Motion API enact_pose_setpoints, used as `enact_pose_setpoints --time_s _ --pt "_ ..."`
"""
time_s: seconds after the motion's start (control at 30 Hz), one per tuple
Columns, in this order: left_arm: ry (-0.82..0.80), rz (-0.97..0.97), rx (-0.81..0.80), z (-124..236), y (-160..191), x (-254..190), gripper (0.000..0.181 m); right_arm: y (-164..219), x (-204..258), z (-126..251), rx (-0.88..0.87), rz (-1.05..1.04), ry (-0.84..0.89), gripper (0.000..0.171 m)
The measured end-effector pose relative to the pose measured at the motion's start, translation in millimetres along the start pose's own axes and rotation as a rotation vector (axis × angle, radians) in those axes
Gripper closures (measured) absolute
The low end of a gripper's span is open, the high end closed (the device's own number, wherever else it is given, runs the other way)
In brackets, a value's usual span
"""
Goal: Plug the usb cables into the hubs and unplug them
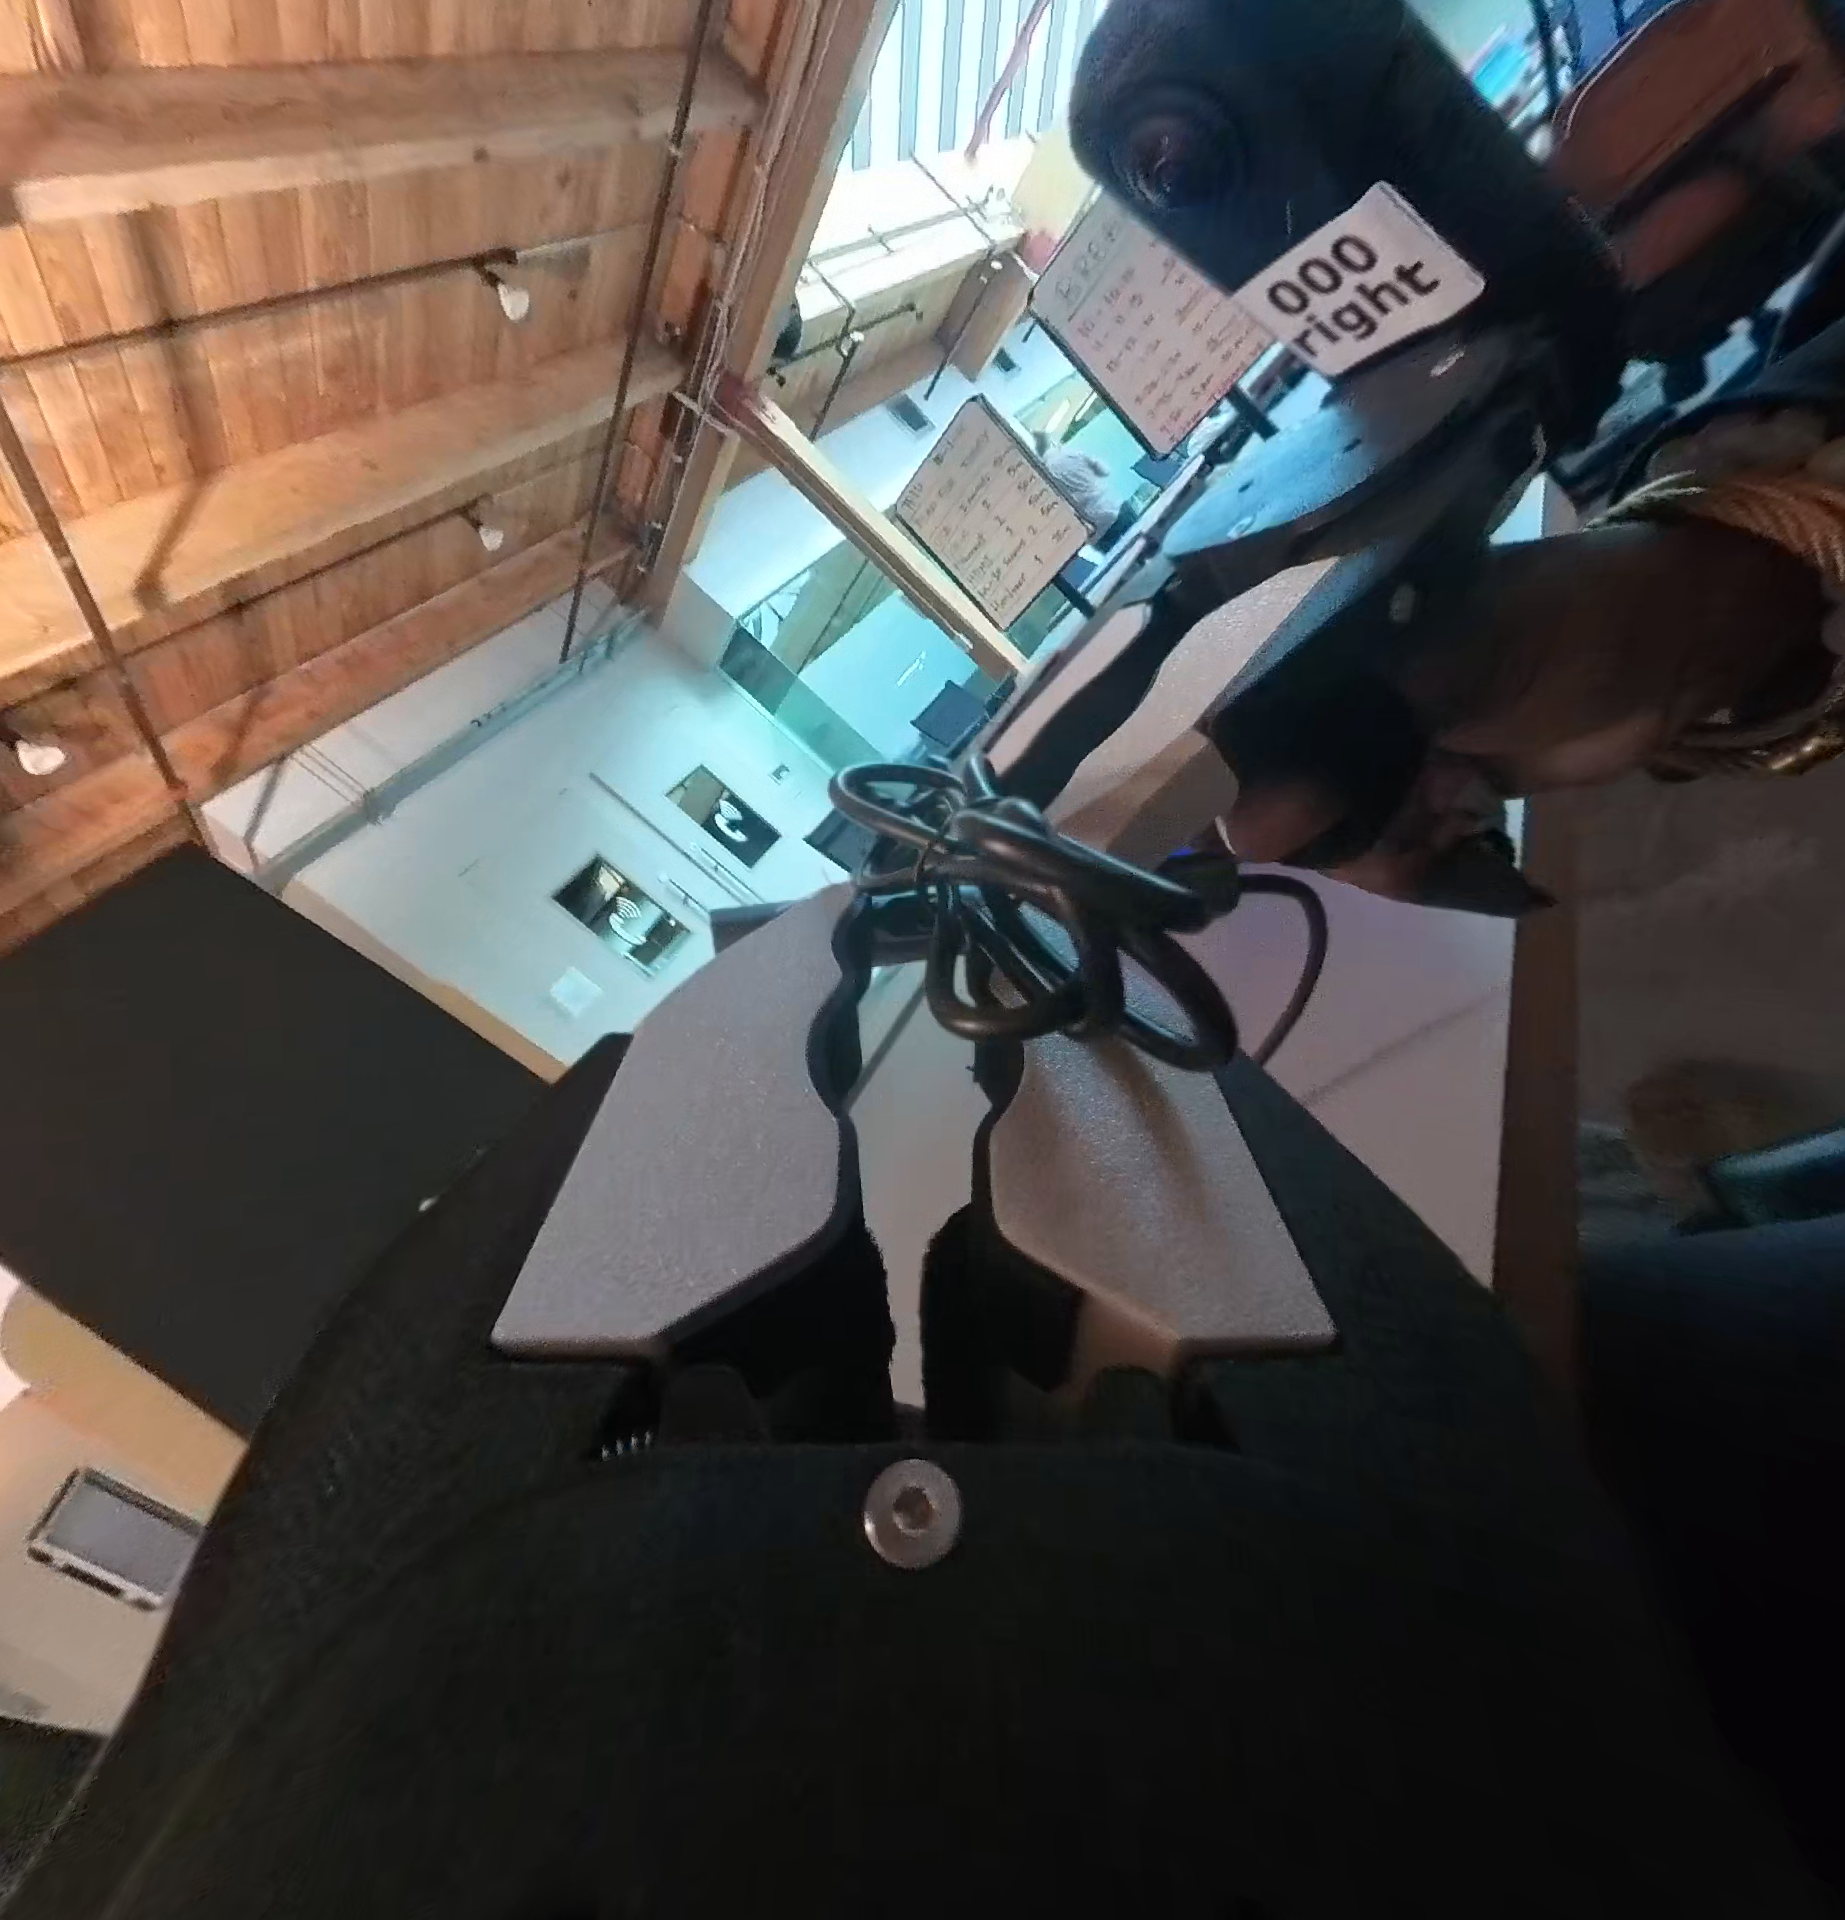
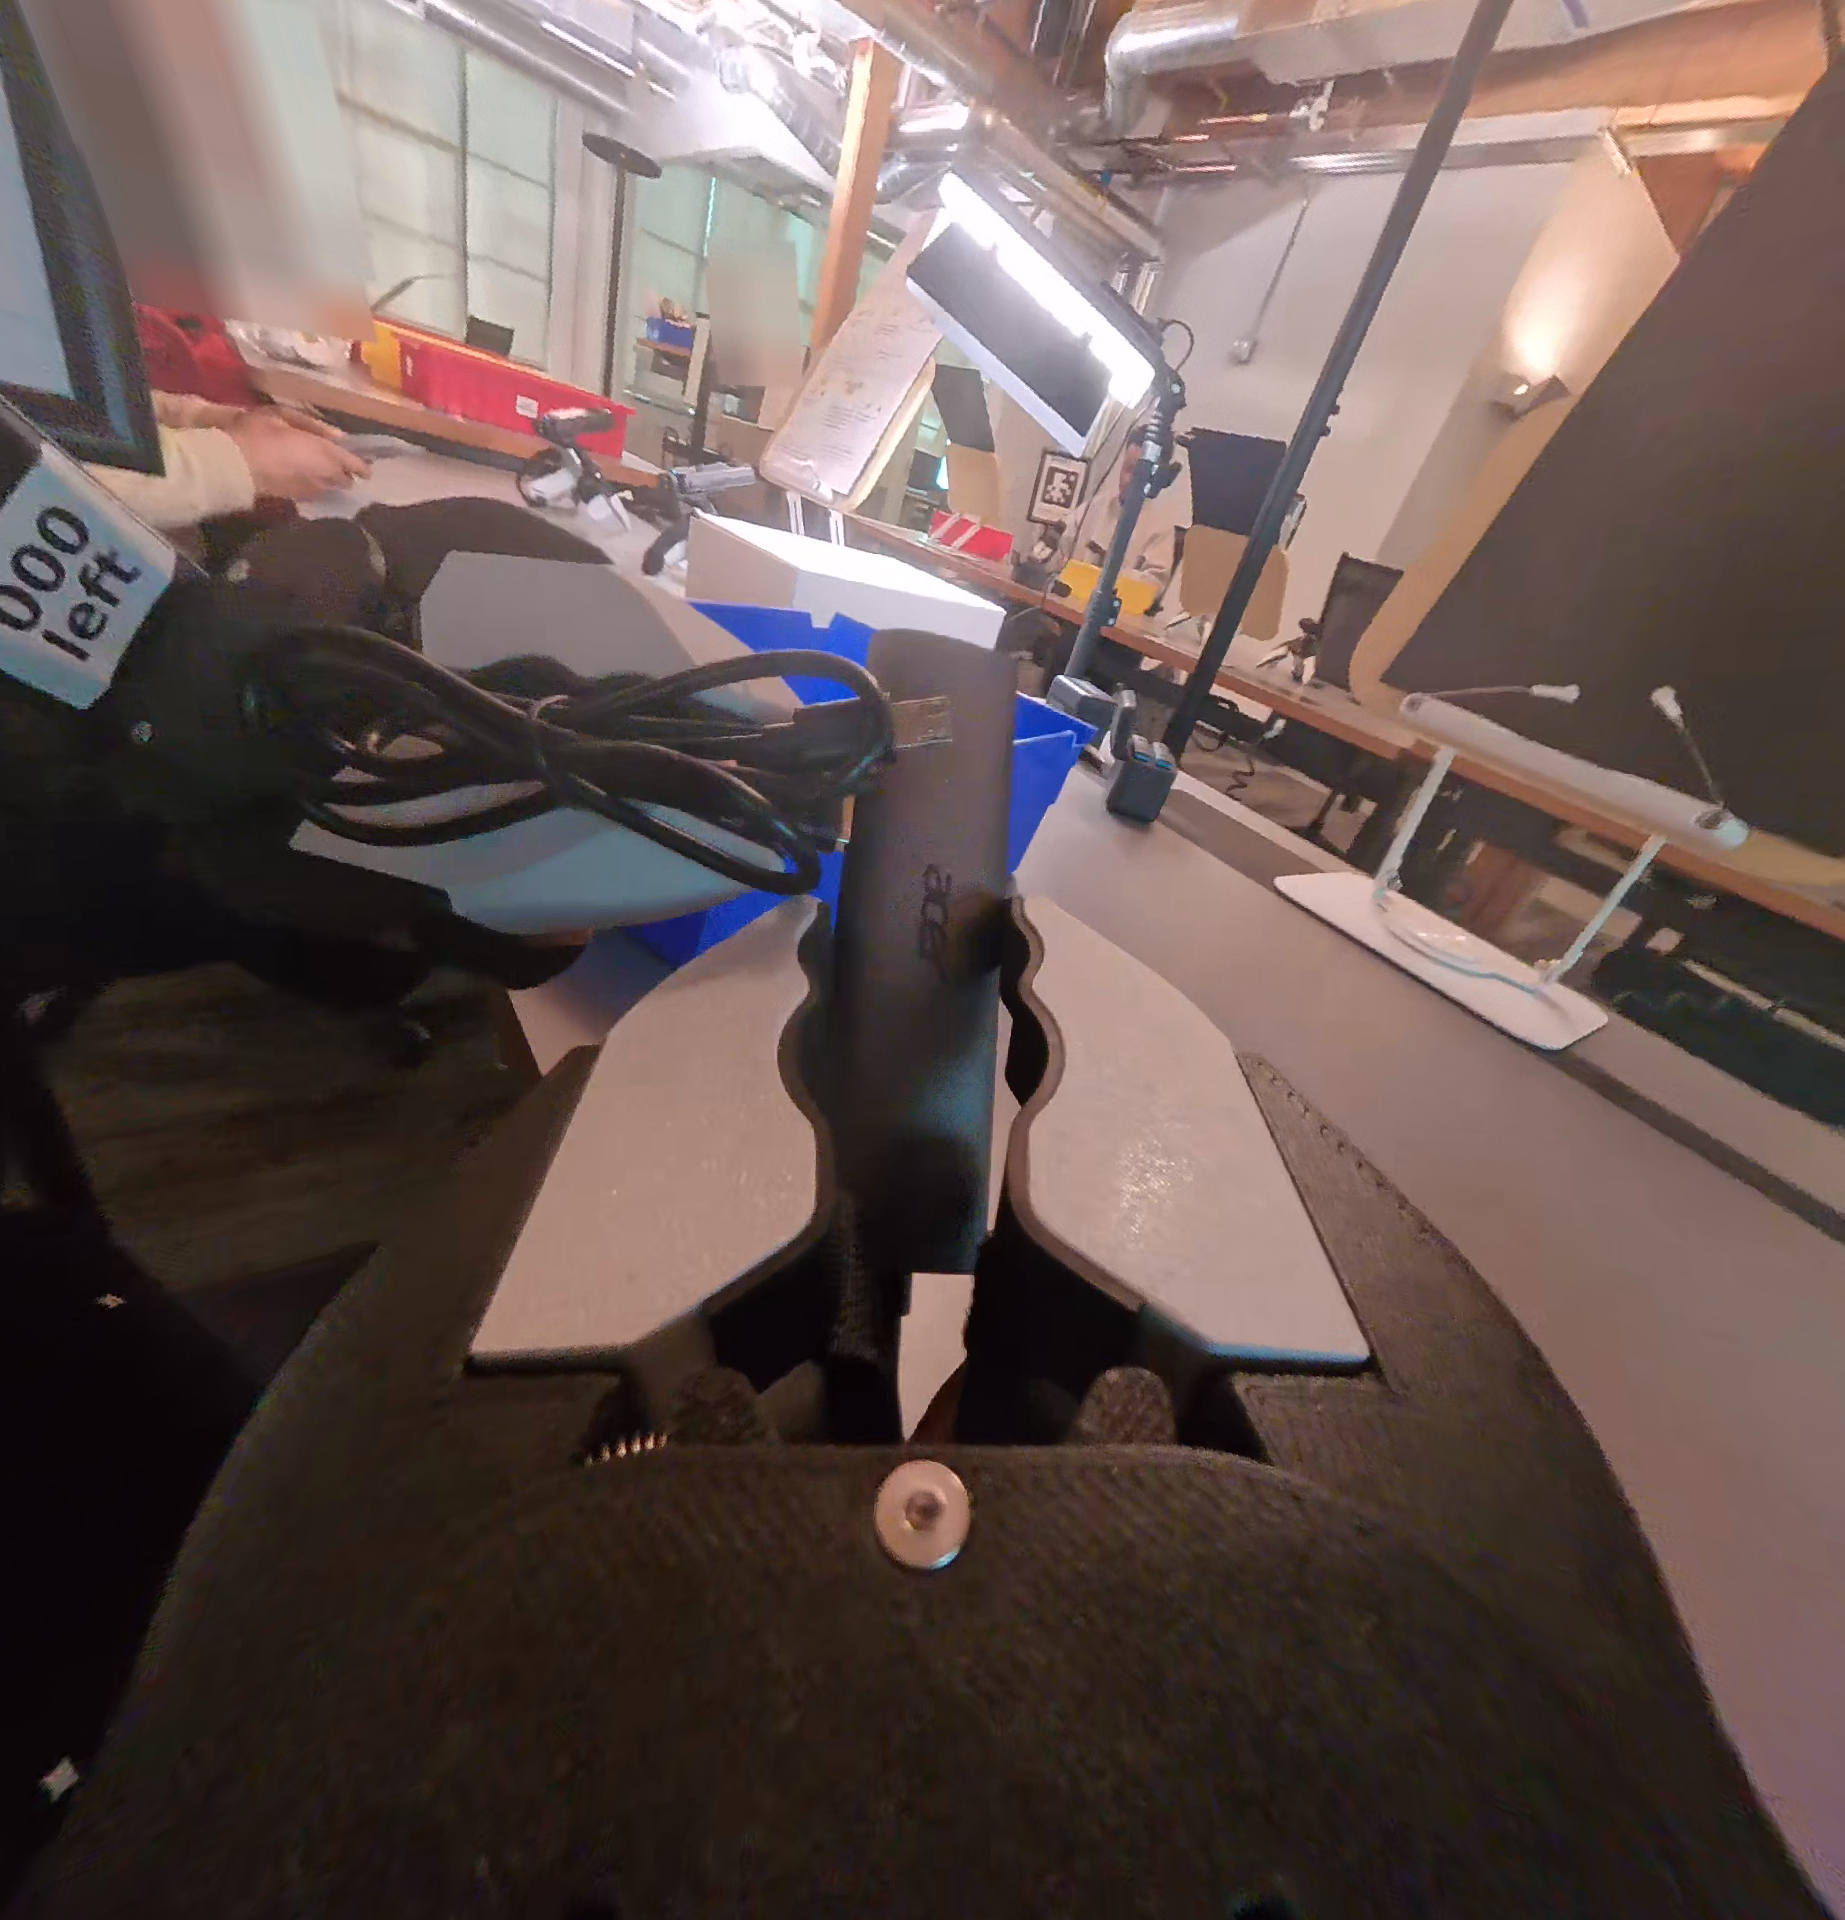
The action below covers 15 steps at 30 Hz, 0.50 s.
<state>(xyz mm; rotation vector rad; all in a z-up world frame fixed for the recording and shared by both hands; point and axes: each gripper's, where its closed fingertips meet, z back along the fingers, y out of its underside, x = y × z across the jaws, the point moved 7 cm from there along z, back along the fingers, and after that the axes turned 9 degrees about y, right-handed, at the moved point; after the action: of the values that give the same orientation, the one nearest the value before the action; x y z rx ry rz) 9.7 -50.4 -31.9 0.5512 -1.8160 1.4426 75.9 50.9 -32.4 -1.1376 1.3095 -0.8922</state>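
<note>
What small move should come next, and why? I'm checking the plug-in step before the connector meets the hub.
Probably ease the left tool sideways so the USB plug slides into the hub. The right tool holds the hub upright, and the plug's metal tip sits against its upper side; whether it is lined up with a port cannot be told. The bundled cable hangs clear.

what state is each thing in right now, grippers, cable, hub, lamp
left gripper: shut on the cable, lifted off the table
right gripper: shut on the hub
cable: bundled with a tie, held up, metal plug bare and at the hub's side, not yet in
hub: gripped upright, off the table
blue bin: sitting on the table behind the hub
light panel: switched on
</note>
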Motion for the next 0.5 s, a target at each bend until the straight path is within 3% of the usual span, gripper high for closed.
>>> enact_pose_setpoints --time_s 0.17,0.27,0.37,0.5 --pt "-0.004 0.165 -0.020 4 8 11 0.152 3 -26 3 0.047 -0.006 0.126 0.141" --pt "-0.129 0.316 -0.068 17 14 35 0.152 9 -47 6 0.132 0.028 0.230 0.141" --pt "-0.280 0.437 -0.085 32 15 63 0.152 25 -58 3 0.291 0.036 0.247 0.141" --pt "-0.370 0.412 -0.080 44 13 77 0.152 58 -63 -4 0.528 -0.031 0.179 0.141"
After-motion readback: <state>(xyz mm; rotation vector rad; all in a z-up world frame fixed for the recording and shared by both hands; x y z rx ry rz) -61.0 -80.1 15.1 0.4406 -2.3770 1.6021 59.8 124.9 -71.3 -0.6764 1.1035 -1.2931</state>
